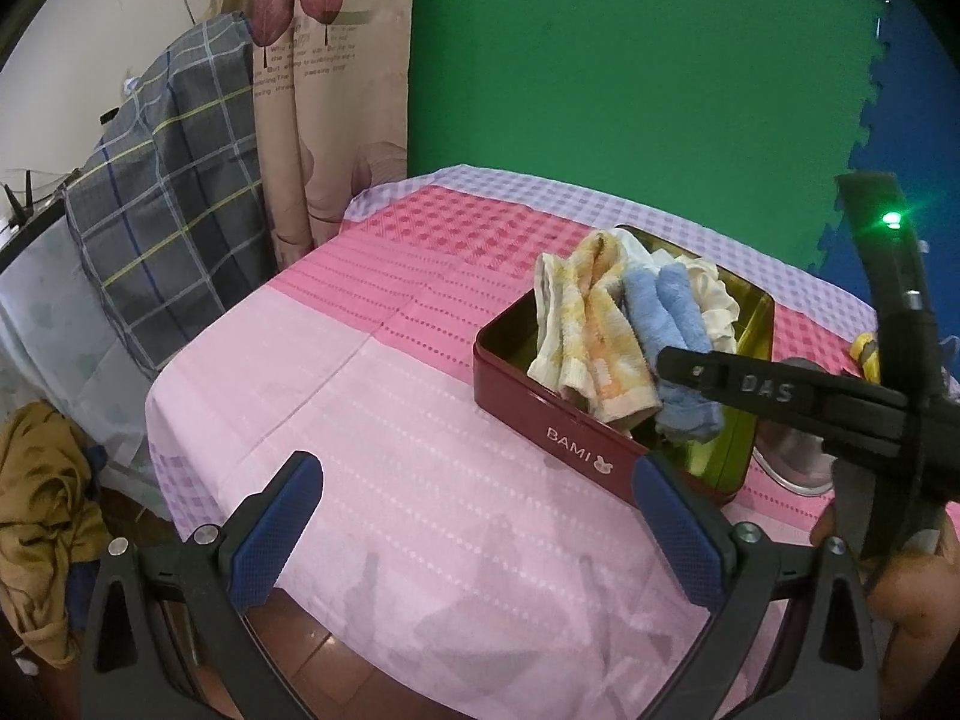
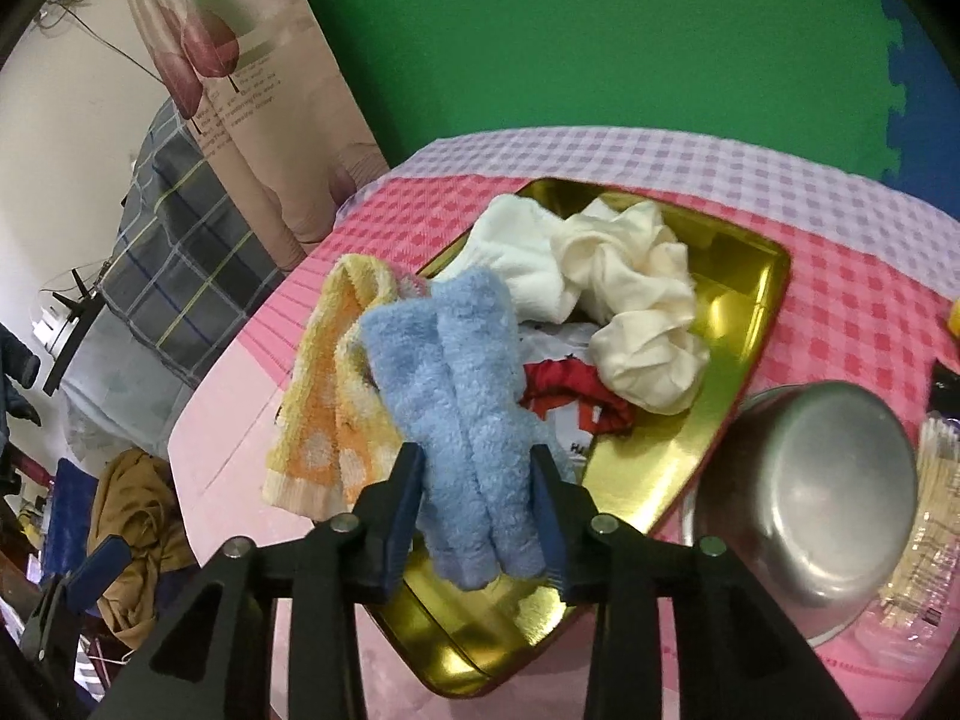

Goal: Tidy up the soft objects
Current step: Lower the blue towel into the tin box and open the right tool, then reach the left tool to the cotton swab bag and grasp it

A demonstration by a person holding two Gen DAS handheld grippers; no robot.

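A red "BAMI" tin with a gold inside stands on the pink tablecloth. Over its left wall hangs a yellow-orange towel. A pair of fluffy blue socks lies beside it, reaching into the tin. My right gripper straddles the socks' near end, pads at their sides without squeezing them. A white sock, a cream scrunchie and a red-and-white item lie deeper in the tin. My left gripper stands wide open over bare cloth, left of the tin.
An upturned steel bowl sits right of the tin, with a clear packet and a yellow thing beyond. The table's left edge drops toward a plaid cloth and a brown garment. A green wall stands behind.
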